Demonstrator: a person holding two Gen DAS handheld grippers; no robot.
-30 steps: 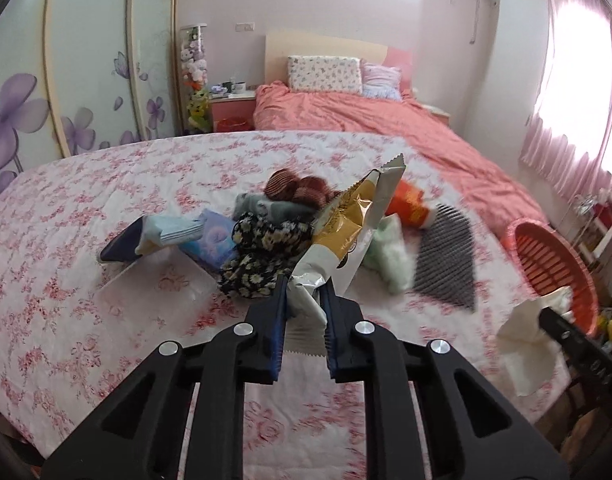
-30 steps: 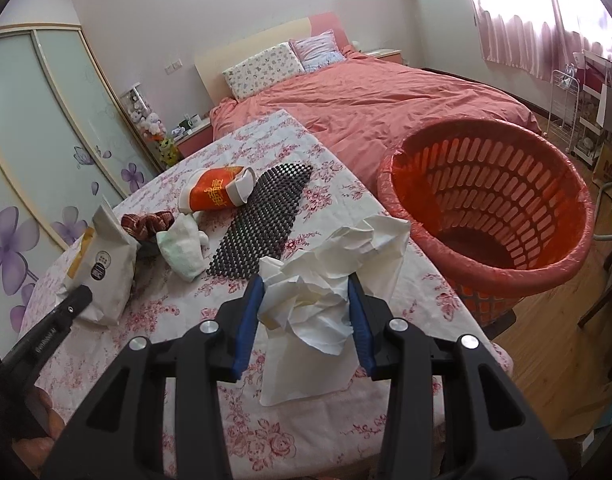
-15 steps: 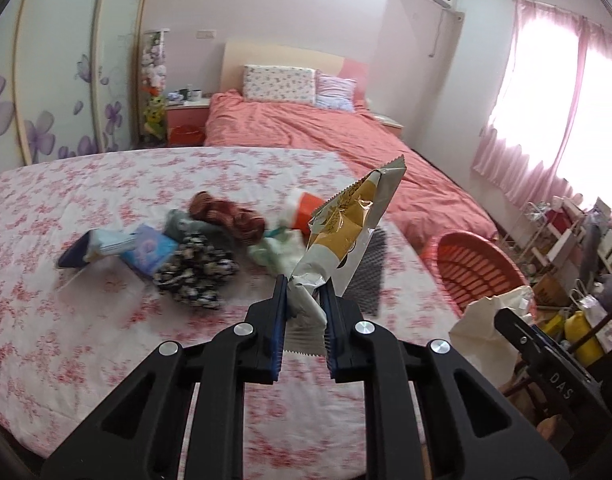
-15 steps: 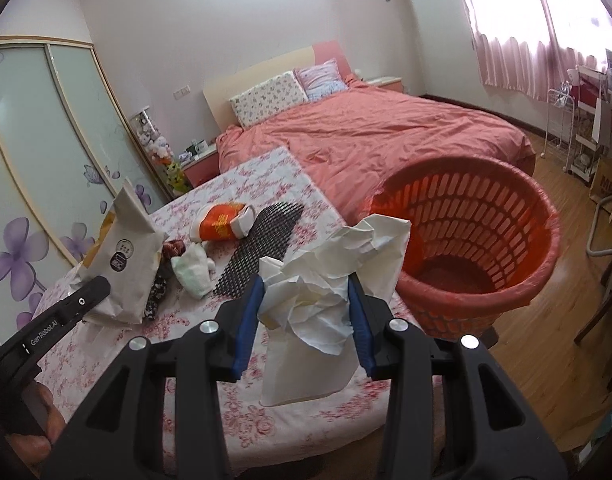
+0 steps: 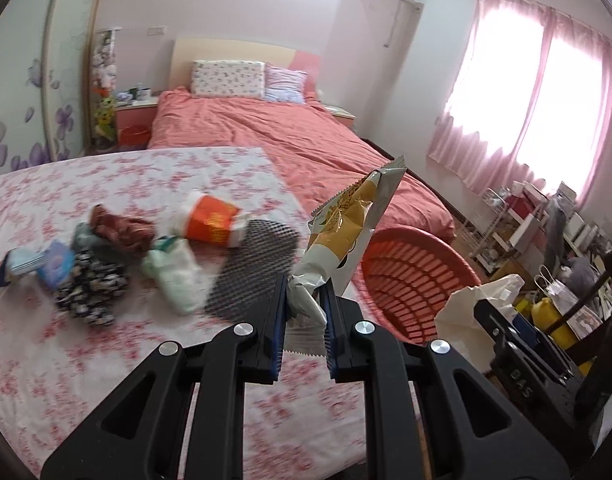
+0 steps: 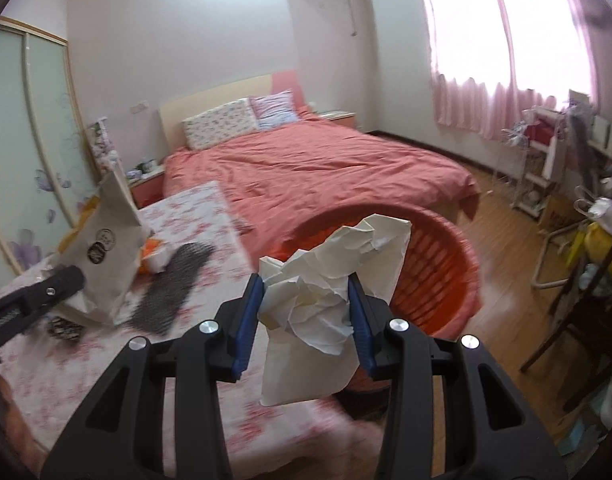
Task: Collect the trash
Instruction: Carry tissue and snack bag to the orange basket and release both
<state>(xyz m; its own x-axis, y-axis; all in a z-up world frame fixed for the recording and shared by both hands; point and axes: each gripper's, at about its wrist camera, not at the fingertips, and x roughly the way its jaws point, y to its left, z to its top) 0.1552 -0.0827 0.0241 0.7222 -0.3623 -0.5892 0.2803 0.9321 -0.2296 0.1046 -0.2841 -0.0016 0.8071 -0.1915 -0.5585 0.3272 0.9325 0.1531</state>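
Tools tilt downward, the left tool [image 5: 302, 312] pinching a snack wrapper [image 5: 347, 232], the right tool [image 6: 306, 308] clamping crumpled paper [image 6: 325, 292], both now nearer the orange basket [image 6: 445, 276].

My left tongs [image 5: 302, 312] are matt black plastic with blue pads and shiny metal screws, and they pinch a glossy, crinkled foil snack bag [image 5: 345, 232]. My right tongs [image 6: 306, 308] squeeze soft, crumpled white paper [image 6: 325, 280]. The basket [image 6: 441, 280] is smooth orange plastic lattice. The table cover [image 5: 106, 352] is matt flowered cloth, the mat [image 5: 254, 268] a rough dark mesh. The floor [image 6: 501, 216] is glossy wood.
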